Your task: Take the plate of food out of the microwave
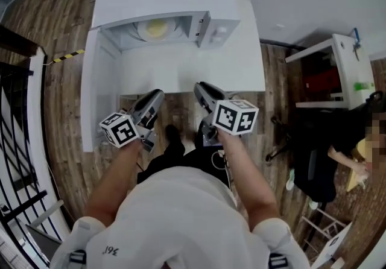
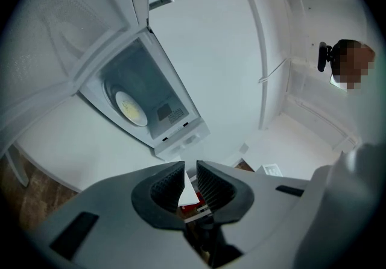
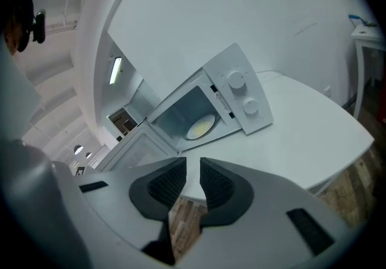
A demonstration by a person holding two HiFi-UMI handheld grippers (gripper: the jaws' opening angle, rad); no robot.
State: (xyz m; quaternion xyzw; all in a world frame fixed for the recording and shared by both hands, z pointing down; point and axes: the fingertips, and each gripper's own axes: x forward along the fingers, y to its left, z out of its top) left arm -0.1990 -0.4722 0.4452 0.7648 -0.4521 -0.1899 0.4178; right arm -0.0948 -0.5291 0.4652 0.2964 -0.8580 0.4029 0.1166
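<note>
Microwave [image 1: 181, 23] at the far side of a white table [image 1: 199, 69] is what the head view looks down on. Its door [image 1: 99, 81] is swung open to the left, and the plate [image 1: 155, 28] of yellow food lies inside the cavity. Both grippers are held at the table's near edge, well apart from the oven: the left gripper [image 1: 158, 95] and the right gripper [image 1: 199, 88], each with its marker cube nearer the person. Wooden floor [image 1: 60, 81] surrounds the table.

In the left gripper view the left gripper [image 2: 190, 172] has its jaws a narrow slit apart with nothing between the pads (only the table edge shows through the gap). Beyond, the microwave [image 2: 172, 123] appears tilted, the plate [image 2: 131, 108] visible within it.

In the right gripper view the right gripper [image 3: 193, 172] likewise stands slightly parted and empty, with floor and table edge showing behind the gap. The microwave [image 3: 208, 108] sits ahead on the table [image 3: 301, 129], its two knobs [image 3: 237, 81] to the right of the cavity, the door [image 3: 142, 147] open to the left, and the plate [image 3: 201, 127] resting inside.
</note>
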